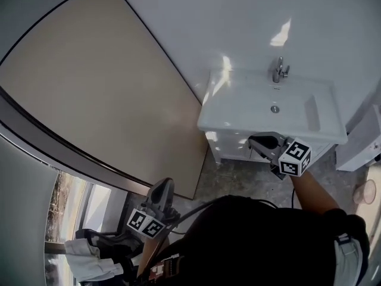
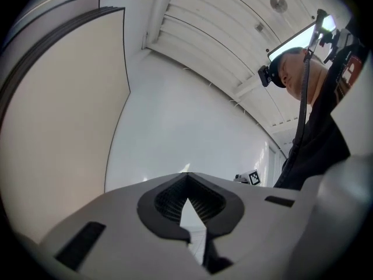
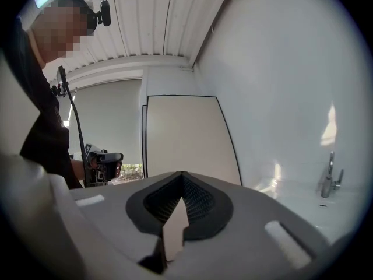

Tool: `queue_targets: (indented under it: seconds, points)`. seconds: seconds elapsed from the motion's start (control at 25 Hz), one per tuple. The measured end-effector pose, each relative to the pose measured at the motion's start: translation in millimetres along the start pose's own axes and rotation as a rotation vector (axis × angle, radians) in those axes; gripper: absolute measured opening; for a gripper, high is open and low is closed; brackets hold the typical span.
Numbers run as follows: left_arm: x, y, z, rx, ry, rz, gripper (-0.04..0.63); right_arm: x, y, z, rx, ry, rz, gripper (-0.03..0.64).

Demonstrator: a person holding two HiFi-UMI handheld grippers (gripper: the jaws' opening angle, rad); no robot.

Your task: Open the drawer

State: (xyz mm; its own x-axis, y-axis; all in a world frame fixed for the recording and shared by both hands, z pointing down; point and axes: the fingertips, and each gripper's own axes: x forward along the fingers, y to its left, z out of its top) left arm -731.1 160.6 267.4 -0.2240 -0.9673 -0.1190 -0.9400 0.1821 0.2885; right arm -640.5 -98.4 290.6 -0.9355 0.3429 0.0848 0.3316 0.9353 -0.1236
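The left gripper (image 2: 186,176) is clenched: its jaw tips meet, with nothing between them. In the head view it hangs low on the left (image 1: 159,196), well apart from the cabinet, its lower part cut off by the person's dark clothing. The right gripper (image 3: 182,175) is clenched too, and empty. From above it sits (image 1: 266,142) just under the front rim of the white sink (image 1: 238,109), against the white cabinet (image 1: 219,151). The drawer (image 1: 235,143) lies in that cabinet front, partly hidden by the gripper and the rim. Whether they touch, or whether it is open, cannot be made out. A tap (image 1: 278,70) stands behind the basin.
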Motion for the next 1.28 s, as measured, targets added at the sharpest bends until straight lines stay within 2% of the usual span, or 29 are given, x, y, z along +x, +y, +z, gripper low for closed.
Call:
queue_targets:
  seconds: [0.16, 0.36, 0.72, 0.84, 1.08, 1.28]
  points:
    - [41.0, 17.5, -2.4, -0.007, 0.027, -0.089, -0.003, -3.6, -25.1, -5.6, 0.01, 0.01, -0.077, -0.002]
    - [95.5, 62.0, 1.7, -0.029, 0.035, -0.219, -0.003, 2.2, -62.6, 0.9, 0.005, 0.015, -0.21, -0.002]
    - [180.6, 152.1, 38.8, -0.08, 0.065, -0.437, -0.003, 43.1, -109.7, 50.6, 0.062, -0.055, -0.459, -0.002]
    - [197.6, 174.8, 42.3, -0.115, 0.092, -0.489, -0.003, 61.5, -113.1, 57.4, 0.063, -0.048, -0.504, -0.002]
    - [234.7, 203.8, 21.0, -0.138, 0.152, -0.588, -0.003, 73.7, -132.6, 51.8, 0.098, -0.058, -0.597, -0.002]
    - [266.4, 201.2, 2.8, -0.166, 0.191, -0.64, -0.003, 55.2, -141.5, 32.7, 0.121, -0.04, -0.674, -0.002]
